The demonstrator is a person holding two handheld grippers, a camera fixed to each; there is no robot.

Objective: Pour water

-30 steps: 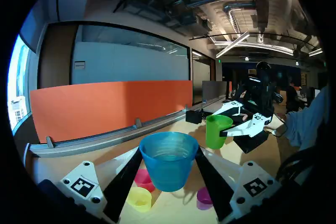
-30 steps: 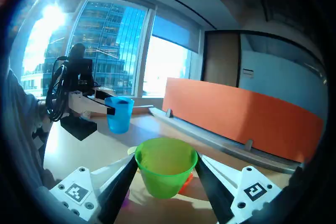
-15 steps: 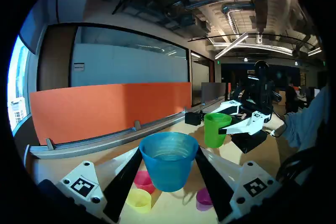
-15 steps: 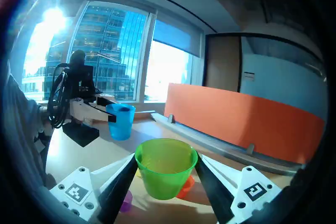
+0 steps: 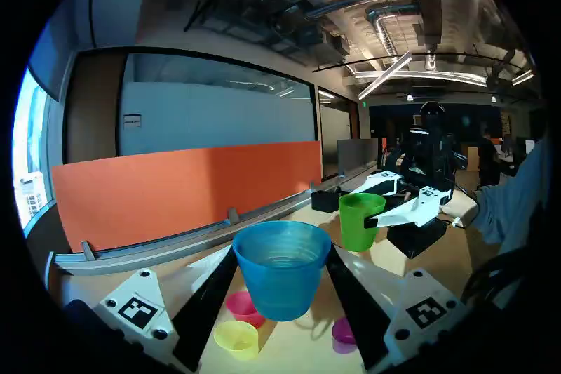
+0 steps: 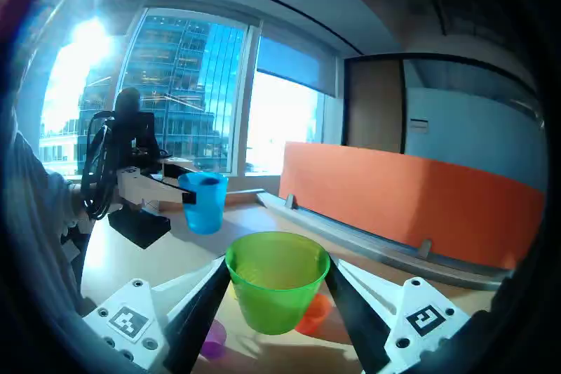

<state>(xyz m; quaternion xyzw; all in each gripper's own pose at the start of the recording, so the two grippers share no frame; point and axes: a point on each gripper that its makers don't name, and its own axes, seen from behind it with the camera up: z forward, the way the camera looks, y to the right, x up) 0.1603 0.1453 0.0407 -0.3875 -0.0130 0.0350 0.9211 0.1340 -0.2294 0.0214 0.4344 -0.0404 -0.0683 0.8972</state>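
Small cups (image 5: 236, 339) dot the table (image 5: 298, 349) below; my left gripper (image 5: 282, 267) clamps an upright blue cup (image 5: 282, 283), my right gripper (image 6: 277, 277) clamps an upright green cup (image 6: 277, 297)

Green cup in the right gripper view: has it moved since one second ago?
Yes, upward: the green cup now hangs higher above the purple cup below it.

Wooden table (image 5: 298, 349) with small cups before an orange partition (image 5: 182, 184).
A pink cup (image 5: 242, 306) stands just beside a yellow cup (image 5: 236, 337), a purple cup (image 5: 343, 334) apart; tall windows (image 6: 175, 93) show sunlit towers.
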